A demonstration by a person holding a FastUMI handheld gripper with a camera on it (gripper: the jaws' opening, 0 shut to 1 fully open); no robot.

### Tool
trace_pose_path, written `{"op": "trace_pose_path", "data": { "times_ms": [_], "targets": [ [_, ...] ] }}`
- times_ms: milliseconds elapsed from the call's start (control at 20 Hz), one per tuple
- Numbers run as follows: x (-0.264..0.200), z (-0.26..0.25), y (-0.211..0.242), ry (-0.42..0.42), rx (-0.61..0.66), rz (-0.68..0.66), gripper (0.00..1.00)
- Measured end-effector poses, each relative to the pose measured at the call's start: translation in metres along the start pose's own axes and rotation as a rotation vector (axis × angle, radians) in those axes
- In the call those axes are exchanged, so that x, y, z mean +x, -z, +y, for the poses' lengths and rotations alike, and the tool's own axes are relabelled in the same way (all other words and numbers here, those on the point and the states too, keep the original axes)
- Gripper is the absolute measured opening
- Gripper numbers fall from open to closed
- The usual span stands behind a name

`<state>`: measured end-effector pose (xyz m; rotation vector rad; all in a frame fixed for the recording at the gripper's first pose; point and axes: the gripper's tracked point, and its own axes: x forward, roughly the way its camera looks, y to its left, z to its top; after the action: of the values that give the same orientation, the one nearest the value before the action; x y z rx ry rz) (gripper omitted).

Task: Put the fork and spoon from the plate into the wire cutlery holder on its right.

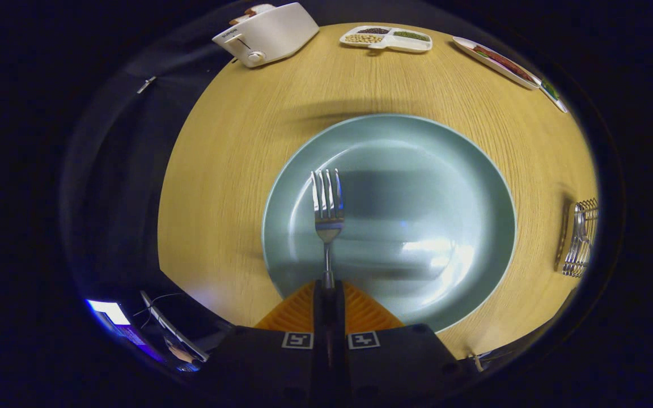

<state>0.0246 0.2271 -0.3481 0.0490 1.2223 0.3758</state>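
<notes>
Gripper (327, 290) jaws closed tight on the fork (327, 207) handle, tines pointing ahead over the blue-green plate (417, 170), wire cutlery holder (579, 238) to the right

A steel fork (327, 209) stands tines-up at centre frame over the grey-green plate (462, 187); the wire cutlery holder (579, 238) sits far right.
</notes>
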Motion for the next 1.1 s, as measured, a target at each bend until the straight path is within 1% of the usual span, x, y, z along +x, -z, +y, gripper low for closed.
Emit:
{"op": "trace_pose_path", "data": {
  "times_ms": [200, 500, 600, 750, 900, 1100],
  "targets": [
    [-0.021, -0.010, -0.003, -0.025, 0.017, -0.004, 0.07],
    [-0.079, -0.041, -0.013, -0.055, 0.023, -0.047, 0.08],
    [-0.101, -0.055, -0.013, -0.065, 0.008, -0.048, 0.07],
    [-0.135, -0.085, -0.019, -0.062, 0.004, -0.064, 0.07],
    [-0.163, -0.118, -0.012, -0.054, 0.027, -0.071, 0.07],
    [-0.195, -0.171, -0.014, -0.008, 0.064, -0.081, 0.07]
  ]
}}
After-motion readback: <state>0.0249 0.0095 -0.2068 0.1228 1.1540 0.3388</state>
